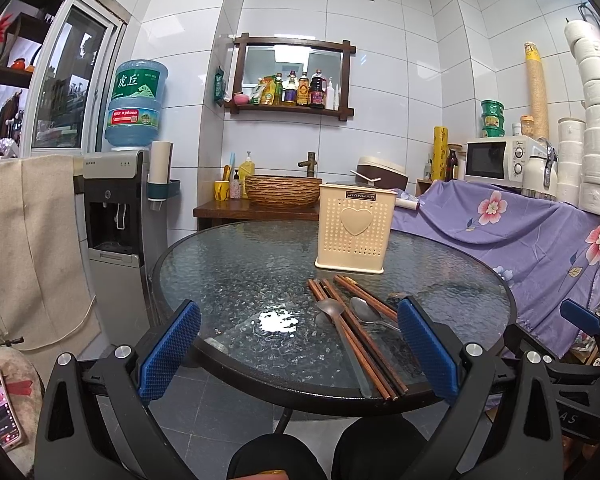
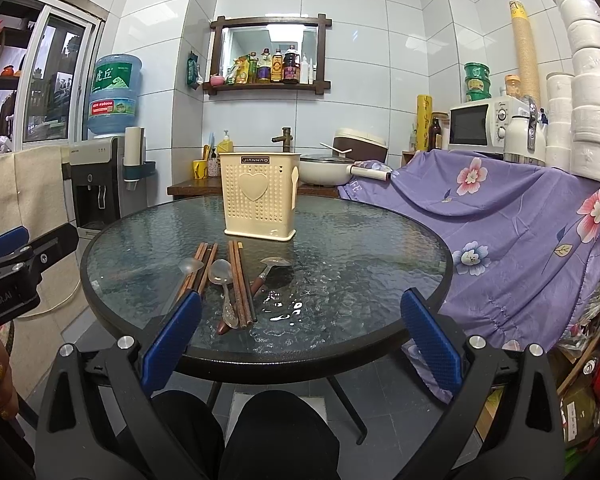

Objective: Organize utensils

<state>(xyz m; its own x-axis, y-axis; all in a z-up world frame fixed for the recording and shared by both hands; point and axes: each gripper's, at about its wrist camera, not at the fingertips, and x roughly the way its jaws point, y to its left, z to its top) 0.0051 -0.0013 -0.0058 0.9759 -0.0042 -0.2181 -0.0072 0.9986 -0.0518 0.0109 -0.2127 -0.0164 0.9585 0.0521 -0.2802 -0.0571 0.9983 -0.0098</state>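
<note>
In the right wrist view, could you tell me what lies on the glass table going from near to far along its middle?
Open right gripper → brown wooden chopsticks lying among metal spoons → upright cream perforated plastic utensil holder with a heart → far rim of the round glass table.

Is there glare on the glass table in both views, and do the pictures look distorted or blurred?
Left wrist view: a bright white glare patch sits on the glass table, left of the chopsticks. Right wrist view: smaller broken glints lie near the table's front edge. Both views: fisheye bending curves the wall tiles and darkens the corners; the utensils stay sharp.
</note>
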